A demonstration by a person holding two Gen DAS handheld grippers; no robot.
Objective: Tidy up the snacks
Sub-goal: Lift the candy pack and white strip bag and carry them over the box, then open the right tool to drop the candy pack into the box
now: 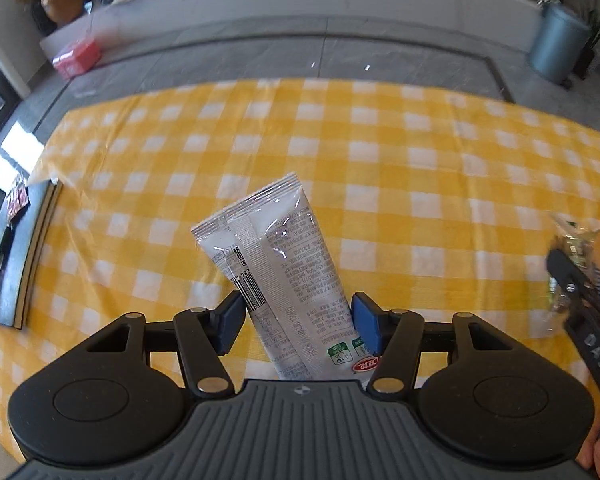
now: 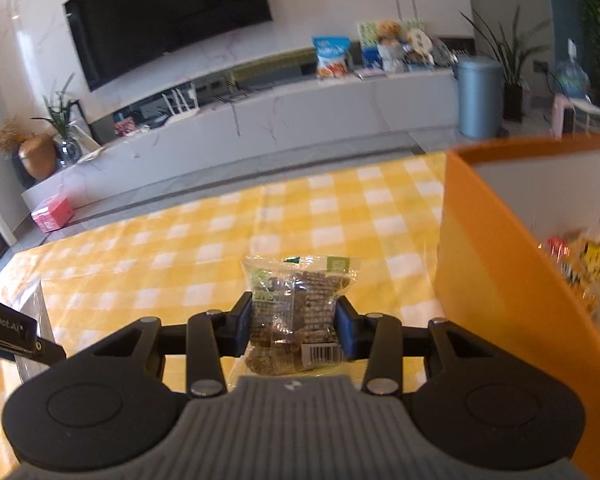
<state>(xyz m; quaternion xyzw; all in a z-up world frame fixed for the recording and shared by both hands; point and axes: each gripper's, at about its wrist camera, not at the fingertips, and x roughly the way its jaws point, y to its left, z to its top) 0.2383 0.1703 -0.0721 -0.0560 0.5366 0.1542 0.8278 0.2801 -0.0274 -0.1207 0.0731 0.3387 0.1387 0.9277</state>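
Note:
My left gripper (image 1: 298,322) is shut on a white snack pouch (image 1: 278,268) with a barcode and small print, held above the yellow checked tablecloth (image 1: 380,152). My right gripper (image 2: 294,326) is shut on a clear packet of brown snacks (image 2: 296,312), just left of the orange box (image 2: 496,280). Several colourful snack packets (image 2: 584,272) lie inside that box. The right gripper with its packet also shows at the right edge of the left wrist view (image 1: 576,276).
A dark tray (image 1: 12,264) lies at the table's left edge. Beyond the table are a grey floor, a white TV bench (image 2: 300,108) with snack bags, a red box (image 2: 52,214), a blue bin (image 2: 480,98) and plants.

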